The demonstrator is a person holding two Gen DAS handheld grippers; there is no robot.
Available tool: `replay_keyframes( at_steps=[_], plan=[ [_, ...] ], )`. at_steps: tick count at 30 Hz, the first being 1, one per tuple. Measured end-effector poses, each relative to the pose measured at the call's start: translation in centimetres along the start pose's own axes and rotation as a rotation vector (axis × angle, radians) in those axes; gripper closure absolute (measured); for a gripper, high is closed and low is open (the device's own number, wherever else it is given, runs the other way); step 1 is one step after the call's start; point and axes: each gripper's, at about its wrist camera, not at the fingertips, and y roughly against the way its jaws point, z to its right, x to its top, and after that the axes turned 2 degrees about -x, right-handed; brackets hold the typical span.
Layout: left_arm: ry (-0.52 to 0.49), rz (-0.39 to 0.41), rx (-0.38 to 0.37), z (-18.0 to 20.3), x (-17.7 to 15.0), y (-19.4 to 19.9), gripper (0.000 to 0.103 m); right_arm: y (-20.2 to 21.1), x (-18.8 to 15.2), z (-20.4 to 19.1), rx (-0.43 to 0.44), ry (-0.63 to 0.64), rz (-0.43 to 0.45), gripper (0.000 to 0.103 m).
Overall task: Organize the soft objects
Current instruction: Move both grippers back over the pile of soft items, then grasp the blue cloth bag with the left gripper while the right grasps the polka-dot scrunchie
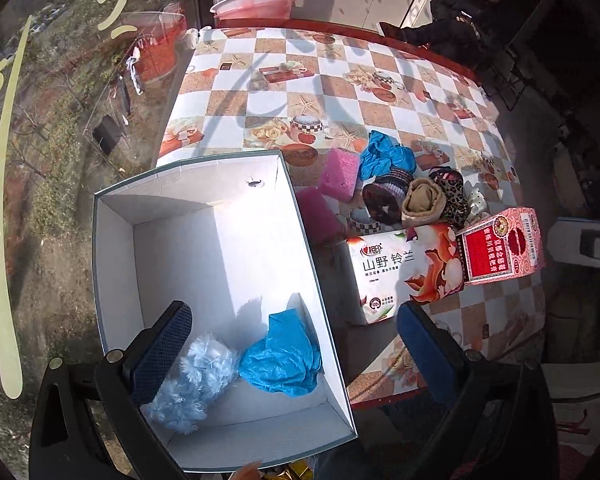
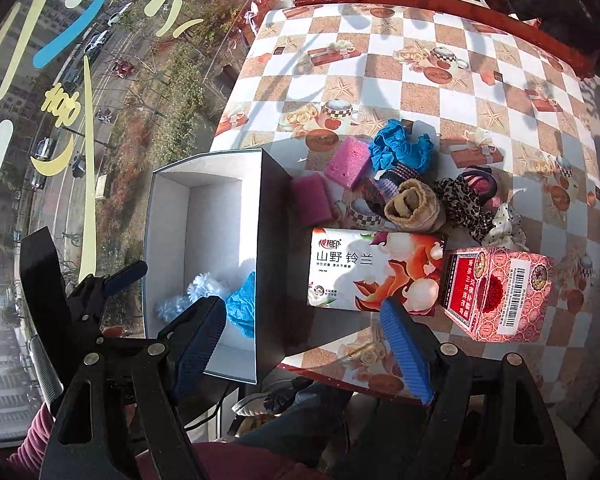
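Observation:
An open white box point(image 1: 204, 248) point(image 2: 172, 216) stands at the table's left edge. Inside lie a fluffy pale-blue puff point(image 1: 196, 376) point(image 2: 192, 296) and a crumpled blue piece point(image 1: 280, 364) point(image 2: 242, 312). My left gripper point(image 1: 296, 320) is open and empty above the box's near end. My right gripper point(image 2: 304, 320) is open and empty above the table's front edge. Beside the box lie two pink sponges point(image 1: 340, 174) point(image 2: 348, 162), a blue crumpled glove point(image 1: 386, 156) point(image 2: 400, 146), rolled socks point(image 1: 422, 200) point(image 2: 410, 202), a dark roll point(image 1: 384, 196), a leopard scrunchie point(image 2: 462, 200) and a white dotted scrunchie point(image 2: 504, 224).
A tissue pack point(image 1: 400, 268) point(image 2: 372, 276) and a red carton point(image 1: 500, 244) point(image 2: 496, 292) lie near the front of the checkered table point(image 1: 300, 80) point(image 2: 420, 80). A pink basin point(image 1: 256, 2) stands at the far edge. A window is on the left. A person point(image 1: 460, 12) sits beyond.

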Motion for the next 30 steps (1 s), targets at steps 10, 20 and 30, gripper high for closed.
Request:
replay_keyframes(
  at_steps=[10, 20, 30],
  plan=[
    [-0.086, -0.063, 0.018, 6.4, 7.8, -4.2, 0.0, 2.7, 2.3, 14.0, -0.019, -0.28, 0.029, 0.022],
    [-0.121, -0.2, 0.048, 10.7, 14.8, -13.5, 0.0, -0.9, 3.9, 22.4, -0.015, -0.352, -0.074, 0.022],
    [-0.221, -0.356, 0.134, 13.6, 17.9, -22.4, 0.003, -6.7, 6.2, 25.8, 0.035, -0.33, -0.204, 0.022]
  ],
)
